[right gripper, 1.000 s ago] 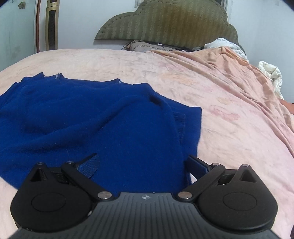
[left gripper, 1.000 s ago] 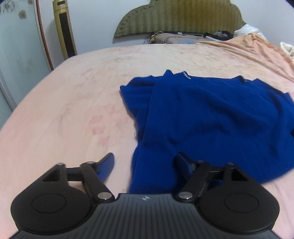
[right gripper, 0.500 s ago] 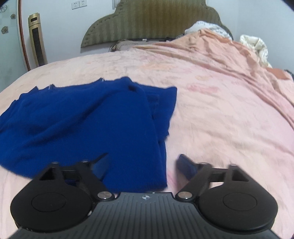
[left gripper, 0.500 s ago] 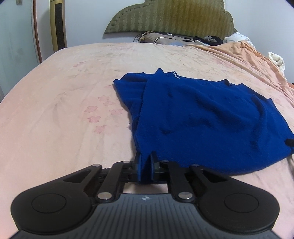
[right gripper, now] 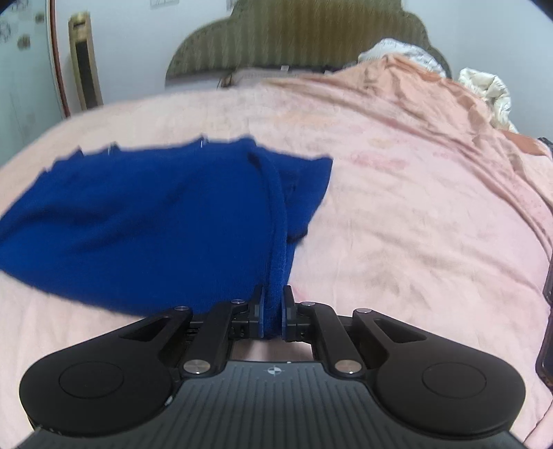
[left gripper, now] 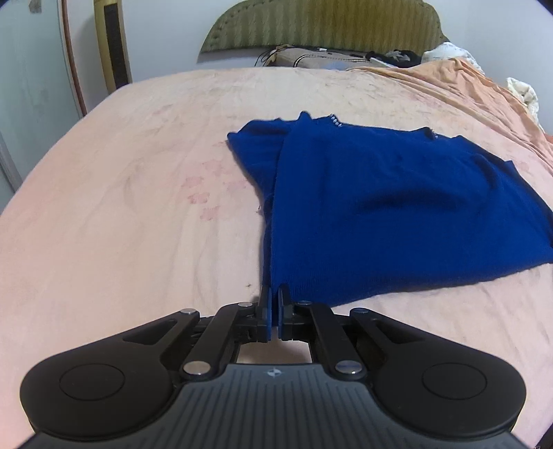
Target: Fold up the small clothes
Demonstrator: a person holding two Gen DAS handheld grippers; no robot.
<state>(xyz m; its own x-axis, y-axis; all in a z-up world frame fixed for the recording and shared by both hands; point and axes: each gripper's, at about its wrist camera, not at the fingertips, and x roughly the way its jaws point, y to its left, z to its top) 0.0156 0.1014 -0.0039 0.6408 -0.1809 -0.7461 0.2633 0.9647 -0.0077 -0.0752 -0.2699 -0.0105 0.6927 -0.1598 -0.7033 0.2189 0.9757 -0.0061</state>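
Note:
A blue knit sweater (left gripper: 380, 207) lies on the pink bed cover (left gripper: 121, 207), its sides folded inward. My left gripper (left gripper: 274, 293) is shut on the near left corner of its hem. In the right wrist view the sweater (right gripper: 155, 221) spreads to the left, and my right gripper (right gripper: 273, 293) is shut on its near right corner, where a thick fold of cloth runs up between the fingers. The near edge looks slightly lifted on the right side.
An orange-pink blanket (right gripper: 432, 103) is heaped at the right of the bed. A green padded headboard (left gripper: 321, 31) and clutter stand at the far end. A gold tower unit (left gripper: 112, 45) stands by the wall at left. A dark object (right gripper: 546, 311) is at the right edge.
My left gripper closed on the left hem corner, and then my right gripper closed on the right corner. Both have drawn back, and the right side of the sweater has bunched up.

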